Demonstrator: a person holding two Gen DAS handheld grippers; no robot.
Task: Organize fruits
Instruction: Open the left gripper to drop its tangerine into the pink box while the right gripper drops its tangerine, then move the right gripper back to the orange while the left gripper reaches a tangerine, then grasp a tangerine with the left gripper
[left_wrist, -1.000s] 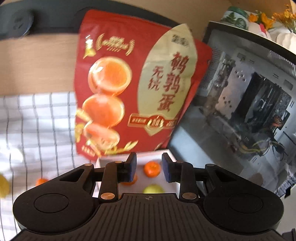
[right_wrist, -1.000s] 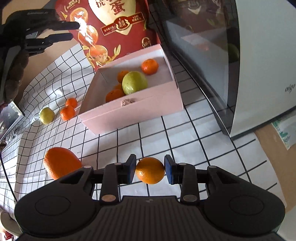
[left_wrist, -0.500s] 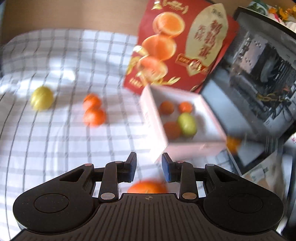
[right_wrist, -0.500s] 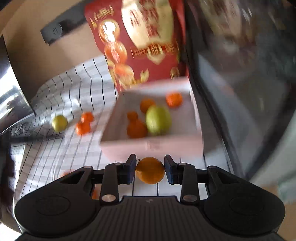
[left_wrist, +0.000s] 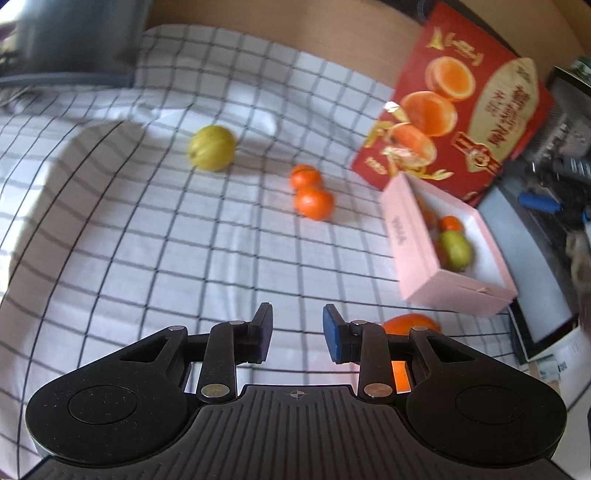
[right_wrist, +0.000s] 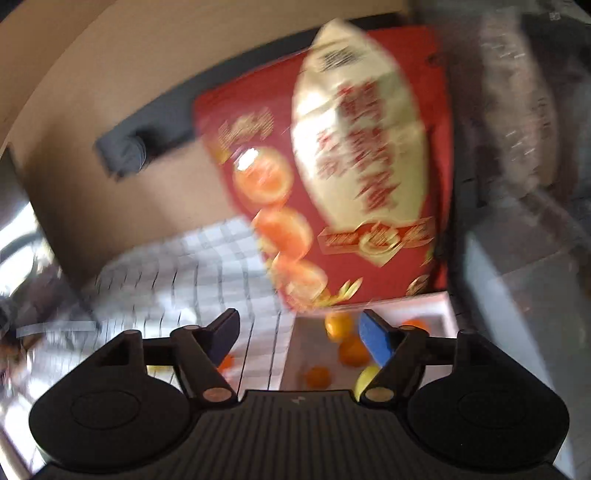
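The pink box (left_wrist: 400, 236) stands on the checked cloth (left_wrist: 147, 240), holding a green fruit (left_wrist: 456, 251) and tangerines (left_wrist: 451, 223). Loose on the cloth lie a yellow-green fruit (left_wrist: 211, 147), two tangerines (left_wrist: 313, 202) and a large orange (left_wrist: 410, 323) behind my left gripper's right finger. My left gripper (left_wrist: 297, 332) is shut, nothing between its pads. My right gripper (right_wrist: 299, 332) hangs over the box rim (right_wrist: 443, 302) with its jaws opening. The small orange (right_wrist: 338, 325) is free of the pads, just above the fruit in the box.
A red snack bag (left_wrist: 461, 122) leans behind the box, blurred in the right wrist view (right_wrist: 351, 166). A glass-sided computer case (left_wrist: 535, 277) stands against the box's right side. A dark object (left_wrist: 74, 37) sits at the cloth's far left.
My right gripper rose and moved forward over the box, then let go of the small orange. My left gripper swung left and down, from the bag to low over the cloth.
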